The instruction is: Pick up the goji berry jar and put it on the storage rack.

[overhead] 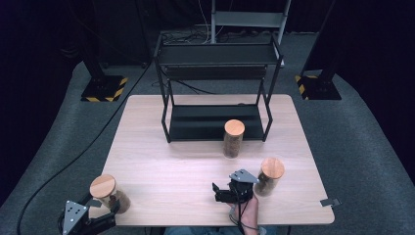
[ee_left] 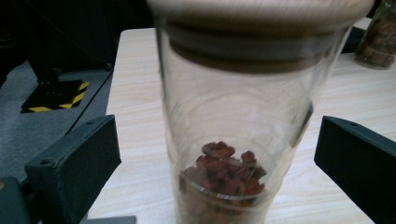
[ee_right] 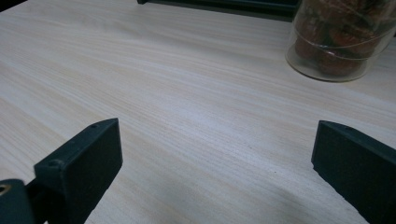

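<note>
Three glass jars with wooden lids stand on the light wood table (overhead: 171,166). The left jar (overhead: 110,193) is near the front left corner and holds a small heap of reddish-brown pieces (ee_left: 224,170). My left gripper (overhead: 104,208) is open, and the left jar (ee_left: 233,116) stands between its wide-apart jaws, touching neither. Another jar (overhead: 234,138) stands in front of the black rack. The right jar (overhead: 269,176) sits just right of my right gripper (overhead: 219,192), which is open low over bare wood (ee_right: 215,144). A jar of reddish pieces (ee_right: 338,42) is ahead of it to the right.
A black two-level rack (overhead: 215,88) stands at the back centre of the table. A small grey clip (overhead: 330,201) lies at the front right corner. Stand bases with yellow-black stripes (overhead: 103,89) sit on the grey floor. A further jar (ee_left: 378,35) stands far right.
</note>
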`<move>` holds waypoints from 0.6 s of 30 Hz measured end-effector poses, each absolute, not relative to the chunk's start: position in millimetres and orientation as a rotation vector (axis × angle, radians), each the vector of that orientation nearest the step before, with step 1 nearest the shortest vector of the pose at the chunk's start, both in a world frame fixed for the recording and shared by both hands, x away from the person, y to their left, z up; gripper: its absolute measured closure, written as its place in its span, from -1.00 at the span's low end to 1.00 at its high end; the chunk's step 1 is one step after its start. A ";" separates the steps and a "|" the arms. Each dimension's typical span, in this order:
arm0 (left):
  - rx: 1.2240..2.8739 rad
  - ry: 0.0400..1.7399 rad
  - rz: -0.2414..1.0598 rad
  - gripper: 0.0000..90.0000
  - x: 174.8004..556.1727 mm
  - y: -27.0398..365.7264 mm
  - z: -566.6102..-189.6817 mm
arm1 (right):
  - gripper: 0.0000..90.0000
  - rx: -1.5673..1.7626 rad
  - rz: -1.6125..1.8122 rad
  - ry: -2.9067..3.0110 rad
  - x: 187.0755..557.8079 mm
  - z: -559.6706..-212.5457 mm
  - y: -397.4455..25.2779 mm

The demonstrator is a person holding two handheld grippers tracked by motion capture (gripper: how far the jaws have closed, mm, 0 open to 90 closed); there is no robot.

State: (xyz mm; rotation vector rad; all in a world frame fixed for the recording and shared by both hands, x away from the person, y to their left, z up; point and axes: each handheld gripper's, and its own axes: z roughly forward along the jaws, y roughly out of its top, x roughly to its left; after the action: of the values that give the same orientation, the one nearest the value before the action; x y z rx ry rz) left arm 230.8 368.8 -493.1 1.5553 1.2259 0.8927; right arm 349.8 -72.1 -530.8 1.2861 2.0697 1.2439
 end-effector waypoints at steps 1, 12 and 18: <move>1.552 1.224 0.902 -1.00 230.7 367.8 -492.2 | -0.95 1.283 1.235 2.071 349.8 -530.8 -71.5; 1.554 1.250 0.917 -1.00 231.8 366.6 -493.7 | -0.94 1.236 1.251 2.110 349.1 -530.8 -70.6; 1.557 1.276 0.909 -1.00 236.9 366.3 -497.2 | -0.96 1.232 1.242 2.102 347.9 -530.7 -70.1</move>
State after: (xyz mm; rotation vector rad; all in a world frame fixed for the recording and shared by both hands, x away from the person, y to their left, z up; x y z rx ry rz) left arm 236.9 366.3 -497.2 1.5570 1.2761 0.9092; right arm 347.9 -70.1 -530.7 1.2318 2.1017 1.2417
